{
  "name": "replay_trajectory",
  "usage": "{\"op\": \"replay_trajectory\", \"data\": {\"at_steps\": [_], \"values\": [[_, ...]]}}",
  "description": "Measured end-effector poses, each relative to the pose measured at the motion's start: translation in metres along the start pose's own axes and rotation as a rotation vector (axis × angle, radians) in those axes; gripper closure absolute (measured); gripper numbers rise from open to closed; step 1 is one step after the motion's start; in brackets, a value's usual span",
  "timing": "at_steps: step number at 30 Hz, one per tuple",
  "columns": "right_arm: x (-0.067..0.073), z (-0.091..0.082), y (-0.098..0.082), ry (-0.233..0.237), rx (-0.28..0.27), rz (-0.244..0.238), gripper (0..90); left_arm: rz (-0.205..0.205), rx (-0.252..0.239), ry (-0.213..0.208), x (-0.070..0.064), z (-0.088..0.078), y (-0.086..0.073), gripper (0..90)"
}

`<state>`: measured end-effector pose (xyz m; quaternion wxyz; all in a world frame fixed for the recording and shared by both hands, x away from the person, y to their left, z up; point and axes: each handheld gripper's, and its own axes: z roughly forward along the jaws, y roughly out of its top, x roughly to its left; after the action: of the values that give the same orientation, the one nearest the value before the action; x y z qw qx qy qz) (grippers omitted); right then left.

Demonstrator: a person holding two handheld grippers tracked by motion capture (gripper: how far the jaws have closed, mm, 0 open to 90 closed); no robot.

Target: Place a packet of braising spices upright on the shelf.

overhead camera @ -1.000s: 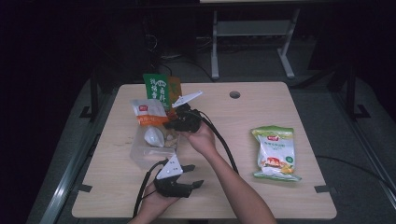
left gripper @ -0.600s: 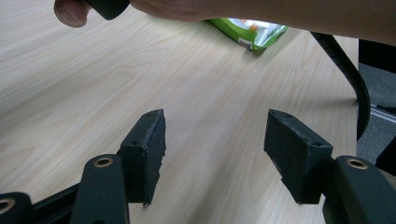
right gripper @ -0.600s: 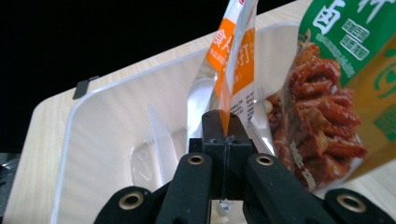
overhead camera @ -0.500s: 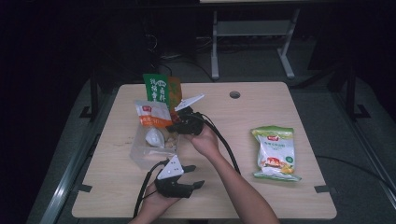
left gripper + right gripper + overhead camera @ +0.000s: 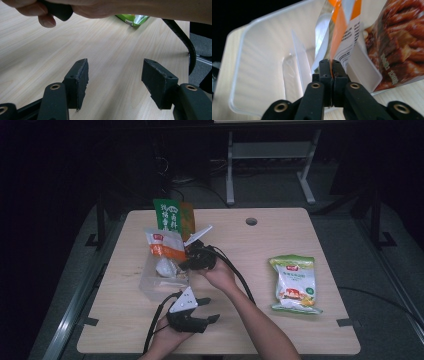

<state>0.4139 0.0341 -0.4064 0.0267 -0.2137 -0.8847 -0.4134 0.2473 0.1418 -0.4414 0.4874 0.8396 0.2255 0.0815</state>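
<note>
A: Well, what sat in the clear plastic bin on the table?

B: A flat orange-and-white snack packet stood upright in it, and a rounded whitish lump lay lower down; I could not tell what that lump was. The bin was a shallow, see-through tub with rounded corners and a raised rim, standing at the left of the table.

A: And who had hold of the packet?

B: The right tongs did. Their two black jaws were pressed together on the packet's thin edge, the glossy foil and printed wrapper pinched between them. Just beside it stood a pouch printed with brown meat pieces.

A: The left tongs?

B: The left tongs lay low at the near edge of the table, jaws standing well apart with nothing between the worn, flat pads, just bare pale wood grain.

A: Anything else out there?

B: A tall green-and-orange bag stood behind the bin, touching or nearly touching it. Well apart, at the right, a puffy green-and-white bag lay flat on the smooth table.
</note>
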Motion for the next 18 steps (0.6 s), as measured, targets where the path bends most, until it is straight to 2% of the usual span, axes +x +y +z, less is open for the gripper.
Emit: {"op": "replay_trajectory", "data": {"at_steps": [1,8,10,12,14,15,18], "values": [[0.0,0.002,-0.001,-0.003,0.008,-0.017,89.8,0.001,-0.001,0.001,0.0,0.0,0.0,38.1],[-0.002,0.006,-0.007,-0.003,0.025,-0.001,89.6,0.004,0.006,-0.003,-0.001,0.001,0.0,38.1],[-0.003,0.004,-0.007,0.001,0.018,0.023,85.4,0.002,0.004,-0.003,-0.001,0.002,0.0,37.9],[-0.003,-0.001,-0.007,0.002,0.003,0.017,79.0,0.004,0.005,-0.001,-0.001,0.001,0.0,37.9],[-0.004,-0.003,-0.007,0.006,-0.004,0.018,78.0,0.006,0.004,0.001,0.0,0.001,0.0,37.5],[-0.004,-0.01,-0.007,0.007,-0.023,0.031,73.0,0.002,0.01,0.006,0.001,0.001,0.0,36.9],[-0.006,-0.02,-0.009,0.005,-0.033,0.04,67.9,-0.007,0.009,0.009,0.001,0.0,0.0,36.3]]}}
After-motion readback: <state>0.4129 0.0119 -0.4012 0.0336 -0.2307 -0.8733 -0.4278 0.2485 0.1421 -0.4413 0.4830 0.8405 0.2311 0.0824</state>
